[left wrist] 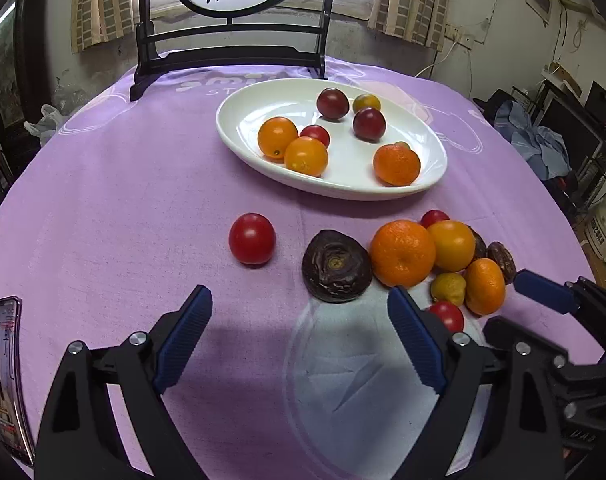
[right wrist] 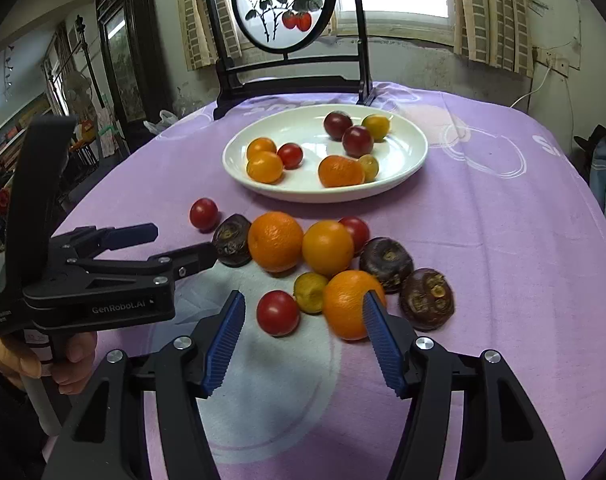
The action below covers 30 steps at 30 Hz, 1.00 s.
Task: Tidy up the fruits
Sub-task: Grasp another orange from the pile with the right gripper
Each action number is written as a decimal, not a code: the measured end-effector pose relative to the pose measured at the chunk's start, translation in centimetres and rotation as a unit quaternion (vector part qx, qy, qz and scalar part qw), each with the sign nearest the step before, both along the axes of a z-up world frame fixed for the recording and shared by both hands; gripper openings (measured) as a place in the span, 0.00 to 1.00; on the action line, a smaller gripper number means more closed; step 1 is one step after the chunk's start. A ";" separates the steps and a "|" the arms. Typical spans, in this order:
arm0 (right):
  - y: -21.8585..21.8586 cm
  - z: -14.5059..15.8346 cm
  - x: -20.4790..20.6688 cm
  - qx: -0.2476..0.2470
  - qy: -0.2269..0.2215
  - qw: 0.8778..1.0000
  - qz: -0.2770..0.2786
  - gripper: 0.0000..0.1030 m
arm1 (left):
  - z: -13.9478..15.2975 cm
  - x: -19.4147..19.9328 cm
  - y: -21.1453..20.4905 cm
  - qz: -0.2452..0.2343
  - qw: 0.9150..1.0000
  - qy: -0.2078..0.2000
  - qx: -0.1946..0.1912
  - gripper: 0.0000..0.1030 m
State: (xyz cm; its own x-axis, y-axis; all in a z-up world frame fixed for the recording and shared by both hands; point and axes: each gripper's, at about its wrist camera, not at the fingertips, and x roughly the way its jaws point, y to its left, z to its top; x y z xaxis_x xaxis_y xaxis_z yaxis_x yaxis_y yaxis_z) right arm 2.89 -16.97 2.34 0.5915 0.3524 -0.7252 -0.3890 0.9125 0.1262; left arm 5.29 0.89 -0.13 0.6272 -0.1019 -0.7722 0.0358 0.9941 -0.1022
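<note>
- Two grippers are seen low in the frames: the left gripper (left wrist: 299, 308) is held with jaws wide apart and nothing between them, just short of a dark wrinkled fruit (left wrist: 337, 266) at centre frame.
- The right gripper (right wrist: 305, 314) is also spread open; a red tomato (right wrist: 278, 313) and a small yellowish fruit (right wrist: 310, 293) lie between its fingers, and a mandarin (right wrist: 349, 304) is partly covered by the right fingertip.
- Eight fruits are counted on the white plate (right wrist: 407, 168), in the upper middle of the right wrist view.
- A lone red tomato (left wrist: 251, 239) lies left of the loose pile on the purple tablecloth (left wrist: 123, 208).
- A phone (left wrist: 5, 376) is seen at the lower left edge.
</note>
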 end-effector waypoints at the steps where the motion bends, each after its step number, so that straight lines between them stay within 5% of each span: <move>1: -0.3 0.1 0.0 -0.001 -0.002 1.000 -0.003 0.61 | 0.0 0.0 0.0 0.000 1.000 0.000 -0.001 0.85; 10: -1.2 -1.9 1.1 -0.066 0.039 0.997 -0.029 0.60 | -0.1 0.1 -0.1 0.001 1.000 0.008 0.001 0.85; 12: -1.2 -2.7 1.5 -0.069 0.053 0.996 -0.028 0.54 | 0.0 0.0 0.0 0.002 1.000 0.008 0.002 0.85; 23: -0.2 -4.0 2.5 -0.070 0.032 0.996 -0.043 0.42 | -0.5 -0.1 -0.7 -0.005 1.000 0.015 0.017 0.85; 30: -1.5 -2.7 2.2 -0.029 0.039 0.997 -0.053 0.38 | -0.7 0.2 -0.5 0.004 1.000 0.017 0.016 0.85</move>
State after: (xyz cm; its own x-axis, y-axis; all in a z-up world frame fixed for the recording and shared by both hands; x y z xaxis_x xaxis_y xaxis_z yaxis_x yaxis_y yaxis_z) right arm 5.08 -18.51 -0.33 0.5642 0.2464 -0.7880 -0.2803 0.9549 0.0979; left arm 5.44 0.41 -0.88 0.6010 -0.0712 -0.7961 0.0239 0.9972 -0.0712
